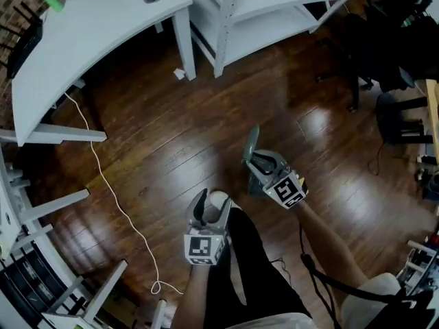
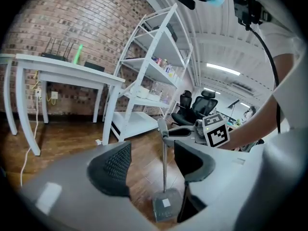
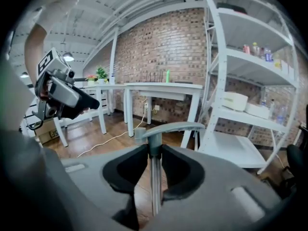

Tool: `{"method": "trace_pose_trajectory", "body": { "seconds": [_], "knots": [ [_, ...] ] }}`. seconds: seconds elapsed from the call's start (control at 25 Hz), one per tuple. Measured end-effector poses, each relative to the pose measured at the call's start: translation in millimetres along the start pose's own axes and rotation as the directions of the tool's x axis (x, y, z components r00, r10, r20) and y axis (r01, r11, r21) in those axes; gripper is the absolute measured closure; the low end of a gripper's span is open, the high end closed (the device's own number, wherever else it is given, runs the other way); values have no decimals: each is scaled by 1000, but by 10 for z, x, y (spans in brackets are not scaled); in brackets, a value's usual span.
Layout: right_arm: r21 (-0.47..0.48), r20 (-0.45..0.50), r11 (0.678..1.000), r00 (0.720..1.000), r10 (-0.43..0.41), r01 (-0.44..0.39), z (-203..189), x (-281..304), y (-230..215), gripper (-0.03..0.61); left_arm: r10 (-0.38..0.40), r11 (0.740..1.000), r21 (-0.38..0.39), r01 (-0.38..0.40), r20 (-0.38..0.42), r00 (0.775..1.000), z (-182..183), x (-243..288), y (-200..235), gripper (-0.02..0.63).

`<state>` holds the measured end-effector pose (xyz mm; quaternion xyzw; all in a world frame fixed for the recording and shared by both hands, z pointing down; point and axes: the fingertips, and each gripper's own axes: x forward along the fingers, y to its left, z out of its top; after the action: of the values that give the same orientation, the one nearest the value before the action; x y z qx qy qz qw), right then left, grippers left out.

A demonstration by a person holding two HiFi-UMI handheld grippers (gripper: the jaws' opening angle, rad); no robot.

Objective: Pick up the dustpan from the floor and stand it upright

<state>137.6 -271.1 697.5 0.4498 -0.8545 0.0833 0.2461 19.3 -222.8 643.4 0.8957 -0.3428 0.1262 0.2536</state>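
The grey dustpan stands upright on the wood floor. In the left gripper view its thin pole [image 2: 164,170] rises from the pan [image 2: 166,207] to a curved handle [image 2: 162,128]. My right gripper [image 3: 155,160] is shut on the pole [image 3: 154,191] just under the handle [image 3: 168,127]. In the head view the right gripper [image 1: 251,159] sits mid-floor with the handle [image 1: 252,141] sticking out beyond it. My left gripper [image 2: 151,160] hangs apart from the dustpan, jaws a little apart with nothing between the pads. It is nearer my body [image 1: 209,208] and shows at the upper left of the right gripper view [image 3: 92,103].
A white desk [image 1: 103,33] runs along the left, with a white cable [image 1: 110,190] trailing across the floor below it. White shelving [image 1: 260,19] stands at the back and dark office chairs [image 1: 391,46] at the right. My dark-trousered leg [image 1: 254,266] fills the bottom.
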Motion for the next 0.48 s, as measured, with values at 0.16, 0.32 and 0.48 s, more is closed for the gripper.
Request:
{"method": "trace_pose_trajectory", "body": {
  "seconds": [0.16,0.32,0.48],
  "knots": [
    [51,28,992,993,-116,114,-121,-504,-465,502,-91,995,37,93,-32,995,52,392,-394,316],
    [78,35,976,978,-205,202,-295,-1020,-585,502,-154,985,63,158,-62,986,1,665,-782,316],
    [79,-19,961,964,-264,265,-395,-1411,-495,502,-197,974,91,206,-95,976,-29,763,-1028,318]
  ]
}}
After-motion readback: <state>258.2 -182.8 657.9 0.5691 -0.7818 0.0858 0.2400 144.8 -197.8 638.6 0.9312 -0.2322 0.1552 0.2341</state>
